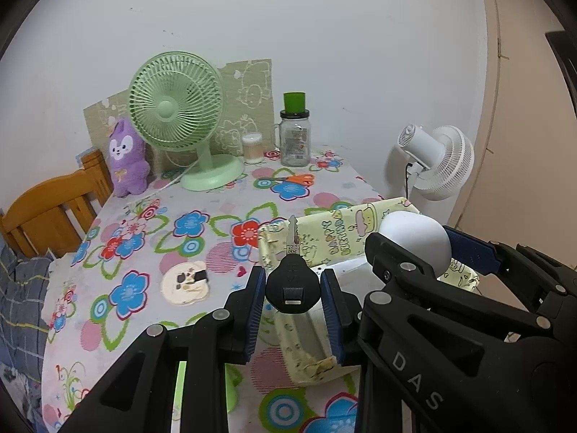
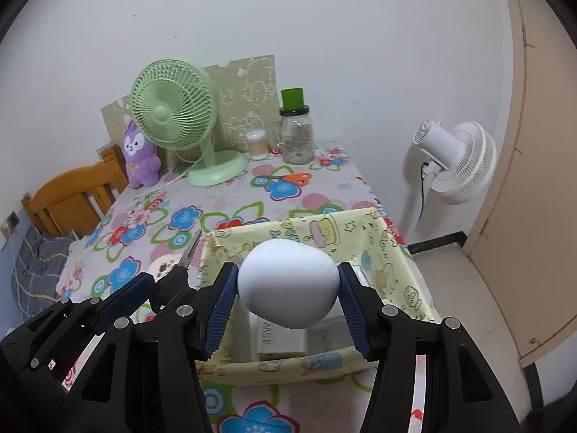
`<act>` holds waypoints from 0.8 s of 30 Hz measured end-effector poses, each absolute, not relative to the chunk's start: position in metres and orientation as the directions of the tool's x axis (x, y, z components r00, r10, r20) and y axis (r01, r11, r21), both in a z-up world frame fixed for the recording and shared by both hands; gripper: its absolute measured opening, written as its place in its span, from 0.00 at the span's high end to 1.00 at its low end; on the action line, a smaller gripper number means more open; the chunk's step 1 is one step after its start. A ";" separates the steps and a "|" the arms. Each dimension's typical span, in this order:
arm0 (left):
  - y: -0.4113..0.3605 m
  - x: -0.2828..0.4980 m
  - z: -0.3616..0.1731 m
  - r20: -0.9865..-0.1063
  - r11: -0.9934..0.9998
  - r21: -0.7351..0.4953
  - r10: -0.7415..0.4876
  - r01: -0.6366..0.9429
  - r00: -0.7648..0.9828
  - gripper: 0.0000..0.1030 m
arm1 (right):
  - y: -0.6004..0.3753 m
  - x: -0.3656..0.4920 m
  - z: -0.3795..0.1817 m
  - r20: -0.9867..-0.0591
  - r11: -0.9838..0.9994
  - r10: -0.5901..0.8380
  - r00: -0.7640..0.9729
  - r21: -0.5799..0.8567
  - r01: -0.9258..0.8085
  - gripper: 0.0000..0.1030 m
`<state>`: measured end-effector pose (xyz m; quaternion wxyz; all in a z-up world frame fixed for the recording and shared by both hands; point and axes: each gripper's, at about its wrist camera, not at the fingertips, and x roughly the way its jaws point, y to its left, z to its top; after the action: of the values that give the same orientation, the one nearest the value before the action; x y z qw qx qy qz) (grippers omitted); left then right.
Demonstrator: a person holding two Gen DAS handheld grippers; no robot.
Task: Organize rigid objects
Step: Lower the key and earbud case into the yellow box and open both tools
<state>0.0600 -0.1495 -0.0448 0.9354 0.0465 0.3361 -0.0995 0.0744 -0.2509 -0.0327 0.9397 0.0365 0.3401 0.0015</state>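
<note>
My left gripper point(image 1: 293, 290) is shut on a black-headed key point(image 1: 293, 285), its metal blade pointing away, held over the near left rim of the yellow cartoon-print fabric box point(image 1: 339, 238). My right gripper point(image 2: 288, 290) is shut on a white egg-shaped object point(image 2: 288, 283) and hangs above the fabric box point(image 2: 360, 231). Inside the box lies a white block marked 45W point(image 2: 277, 337). In the left wrist view the right gripper point(image 1: 414, 249) with the white egg point(image 1: 414, 241) is at the right. The left gripper point(image 2: 144, 288) with the key point(image 2: 187, 256) appears at the left in the right wrist view.
On the flowered tablecloth point(image 1: 151, 238) stand a green desk fan point(image 1: 176, 115), a purple plush toy point(image 1: 126, 158), a glass jar with a green lid point(image 1: 295, 133), a small cotton-swab tub point(image 1: 252, 148), orange scissors point(image 1: 292, 179) and a round coaster point(image 1: 185, 283). A wooden chair point(image 1: 47, 213) is at the left, a white floor fan point(image 1: 440, 160) at the right.
</note>
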 end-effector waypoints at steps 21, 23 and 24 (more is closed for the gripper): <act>-0.192 0.101 -0.075 -0.695 0.965 0.004 -0.185 0.262 0.694 0.70 | -0.292 0.111 -0.061 -0.690 0.996 0.001 0.724 0.063 0.059 0.42; -0.191 0.104 -0.080 -0.706 0.967 0.005 -0.178 0.255 0.686 0.70 | -0.291 0.114 -0.067 -0.700 0.997 0.008 0.714 0.064 0.052 0.42; -0.191 0.105 -0.082 -0.710 0.968 0.005 -0.174 0.252 0.683 0.70 | -0.291 0.115 -0.069 -0.703 0.997 0.011 0.711 0.065 0.049 0.42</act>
<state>0.1045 -0.1906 -0.0819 0.9158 0.0514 0.3810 -0.1164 0.1151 -0.2908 -0.0688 0.9240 0.0393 0.3802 -0.0104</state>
